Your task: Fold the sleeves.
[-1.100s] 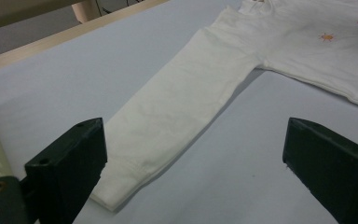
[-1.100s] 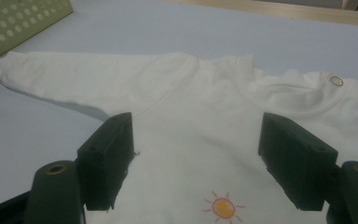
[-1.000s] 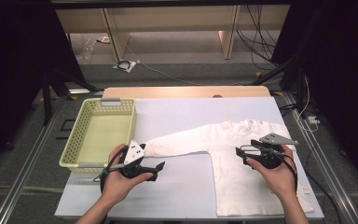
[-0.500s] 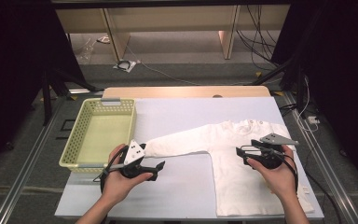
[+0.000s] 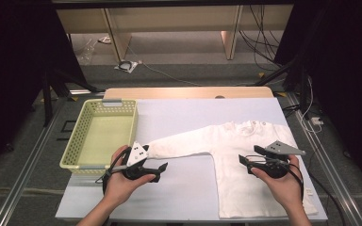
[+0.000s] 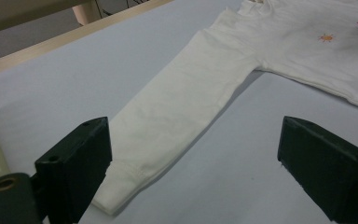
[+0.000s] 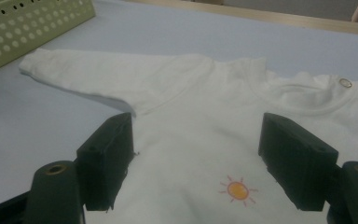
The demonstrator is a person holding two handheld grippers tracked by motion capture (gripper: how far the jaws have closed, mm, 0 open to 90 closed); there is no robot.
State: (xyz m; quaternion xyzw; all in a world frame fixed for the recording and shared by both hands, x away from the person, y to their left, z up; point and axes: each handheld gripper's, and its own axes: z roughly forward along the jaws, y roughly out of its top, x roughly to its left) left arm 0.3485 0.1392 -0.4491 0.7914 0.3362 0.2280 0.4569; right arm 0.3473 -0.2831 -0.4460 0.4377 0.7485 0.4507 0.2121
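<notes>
A white long-sleeved baby shirt (image 5: 238, 188) lies flat on the pale table, one sleeve (image 5: 184, 142) stretched left toward the basket. My left gripper (image 5: 158, 169) is held low just in front of the sleeve's cuff (image 6: 121, 191). It is open (image 6: 196, 168); its jaws have just been closing slightly, and the cuff lies beside the left jaw, unpinched. My right gripper (image 5: 245, 164) hovers open over the shirt's left side. Its jaws (image 7: 196, 158) straddle the chest above a small orange sun print (image 7: 237, 190) and press nothing.
A yellow-green perforated basket (image 5: 75, 141) stands at the table's left, close to the cuff, its wall (image 7: 28, 28) visible in the right gripper view. The table's wooden far edge (image 5: 188, 92) runs behind the shirt. Bare tabletop (image 5: 188, 188) lies between my hands.
</notes>
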